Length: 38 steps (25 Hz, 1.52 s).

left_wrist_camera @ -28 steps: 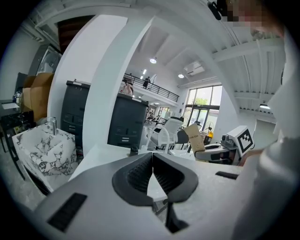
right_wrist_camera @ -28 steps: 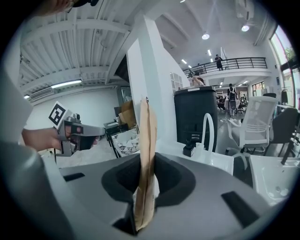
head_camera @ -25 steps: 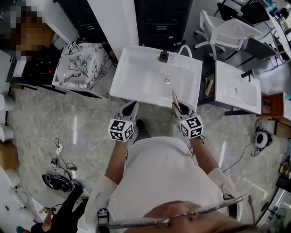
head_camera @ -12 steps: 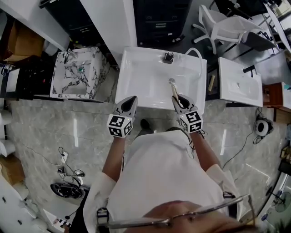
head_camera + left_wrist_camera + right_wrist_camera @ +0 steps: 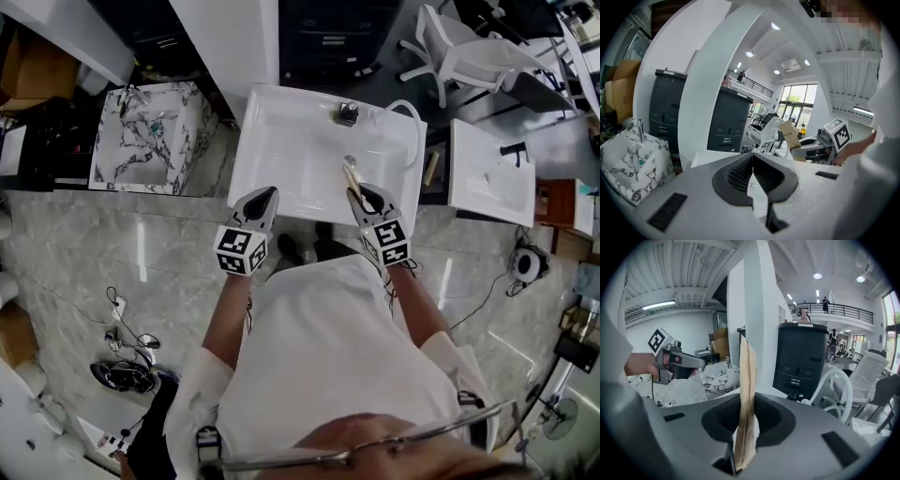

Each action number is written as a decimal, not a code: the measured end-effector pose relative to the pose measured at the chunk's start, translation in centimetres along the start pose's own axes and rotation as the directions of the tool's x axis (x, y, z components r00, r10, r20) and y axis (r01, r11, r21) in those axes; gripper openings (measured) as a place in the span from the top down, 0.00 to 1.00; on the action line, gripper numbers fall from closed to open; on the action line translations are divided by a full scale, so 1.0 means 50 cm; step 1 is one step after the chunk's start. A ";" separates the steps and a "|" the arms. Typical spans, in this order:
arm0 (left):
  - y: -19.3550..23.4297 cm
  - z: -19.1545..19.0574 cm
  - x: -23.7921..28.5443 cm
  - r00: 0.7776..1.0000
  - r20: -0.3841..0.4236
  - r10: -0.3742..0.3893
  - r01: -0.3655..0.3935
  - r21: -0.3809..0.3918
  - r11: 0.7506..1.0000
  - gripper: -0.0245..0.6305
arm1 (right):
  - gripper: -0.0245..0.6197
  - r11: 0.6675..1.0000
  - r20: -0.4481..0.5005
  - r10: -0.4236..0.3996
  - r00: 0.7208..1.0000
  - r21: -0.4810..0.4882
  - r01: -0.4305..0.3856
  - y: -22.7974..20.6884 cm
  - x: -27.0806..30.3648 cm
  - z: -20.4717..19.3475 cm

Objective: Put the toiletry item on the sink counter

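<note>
pale marbled floor (image 5: 84,253) fills the head view from above, and only there do the three basins read as a row: a marble-patterned sink (image 5: 111,161) at left, the white sink (image 5: 281,141) in the middle and another white basin (image 5: 473,192) at right, with a dark cabinet (image 5: 323,33) and a white chair (image 5: 469,56) behind them. the two gripper views look outward instead and show what the head view does not: a high ceiling with round lights, tall windows and a railed mezzanine. the person's white-shirted torso covers the lower head view, both arms reaching toward the white sink's front edge. the left gripper (image 5: 262,197) hovers over that edge; its own view shows the jaws closed together tip to tip with nothing between them. the right gripper (image 5: 361,195) is clamped narrowly on a flat tan packet (image 5: 351,176), which stands upright out of the jaws above the basin near the drain, clear of the counter rim. the left gripper view catches that packet side-on, the right gripper view edge-on. a dark faucet (image 5: 348,113) sits at the sink's back rim. print on the packet is too small to read, and its lower end is hidden in the jaws.
</note>
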<state>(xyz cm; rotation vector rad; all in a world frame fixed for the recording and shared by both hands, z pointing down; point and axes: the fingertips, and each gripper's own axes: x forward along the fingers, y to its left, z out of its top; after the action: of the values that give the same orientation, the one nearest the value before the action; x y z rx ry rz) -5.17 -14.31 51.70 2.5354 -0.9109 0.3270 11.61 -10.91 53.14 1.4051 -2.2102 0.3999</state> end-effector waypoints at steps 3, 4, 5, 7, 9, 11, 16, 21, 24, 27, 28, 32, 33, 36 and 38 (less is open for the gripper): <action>-0.001 0.002 0.023 0.999 0.002 0.032 -0.032 0.000 0.999 0.96 | 0.86 0.998 -0.012 0.041 0.999 -0.045 -0.041 -0.021 0.013 0.001; -0.001 0.004 0.030 0.999 0.006 0.047 -0.047 -0.005 0.999 0.96 | 0.86 0.997 -0.017 0.056 0.998 -0.055 -0.057 -0.028 0.017 0.000; -0.002 0.007 0.035 0.998 0.012 0.063 -0.063 -0.014 0.998 0.96 | 0.86 0.995 -0.022 0.071 0.997 -0.063 -0.072 -0.036 0.022 0.000; -0.005 0.011 0.047 0.995 0.025 0.096 -0.095 -0.033 0.995 0.96 | 0.86 0.992 -0.031 0.101 0.994 -0.072 -0.103 -0.055 0.034 0.001; -0.005 0.012 0.060 0.991 0.030 0.128 -0.127 -0.049 0.991 0.96 | 0.86 0.988 -0.039 0.128 0.991 -0.082 -0.131 -0.074 0.050 0.005; -0.004 0.009 0.071 0.986 0.032 0.161 -0.159 -0.068 0.985 0.96 | 0.86 0.982 -0.049 0.159 0.986 -0.095 -0.163 -0.089 0.069 0.005; 0.002 0.002 0.089 0.971 0.038 0.236 -0.231 -0.110 0.967 0.96 | 0.86 0.964 -0.079 0.225 0.971 -0.126 -0.234 -0.112 0.129 0.007; 0.024 0.000 0.094 0.955 0.036 0.294 -0.286 -0.137 0.948 0.96 | 0.86 0.933 -0.095 0.268 0.959 -0.222 -0.283 -0.114 0.194 0.023; 0.039 -0.004 0.096 0.948 0.027 0.317 -0.311 -0.142 0.940 0.96 | 0.86 0.912 -0.113 0.284 0.952 -0.275 -0.304 -0.115 0.230 0.027; 0.053 -0.015 0.097 0.942 0.014 0.336 -0.329 -0.160 0.931 0.96 | 0.86 0.893 -0.134 0.290 0.947 -0.317 -0.319 -0.116 0.269 0.028; 0.057 -0.019 0.098 0.940 0.011 0.341 -0.334 -0.170 0.927 0.96 | 0.86 0.887 -0.140 0.290 0.947 -0.333 -0.321 -0.116 0.283 0.028; 0.075 -0.039 0.103 0.934 0.002 0.356 -0.348 -0.210 0.914 0.96 | 0.86 0.859 -0.167 0.261 0.951 -0.410 -0.307 -0.124 0.337 0.019; 0.080 -0.044 0.105 0.934 0.000 0.358 -0.349 -0.217 0.912 0.96 | 0.86 0.851 -0.175 0.252 0.952 -0.428 -0.304 -0.124 0.350 0.017; 0.088 -0.056 0.111 0.935 -0.007 0.355 -0.347 -0.233 0.908 0.96 | 0.86 0.836 -0.190 0.242 0.951 -0.457 -0.304 -0.117 0.384 0.014; 0.090 -0.063 0.116 0.936 -0.011 0.352 -0.344 -0.237 0.909 0.96 | 0.86 0.828 -0.199 0.245 0.949 -0.466 -0.311 -0.110 0.409 0.008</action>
<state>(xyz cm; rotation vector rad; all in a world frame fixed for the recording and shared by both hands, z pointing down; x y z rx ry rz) -3.94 -19.17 57.94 2.1623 -1.3355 0.2650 9.30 -29.02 63.87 0.7636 -2.2015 0.0078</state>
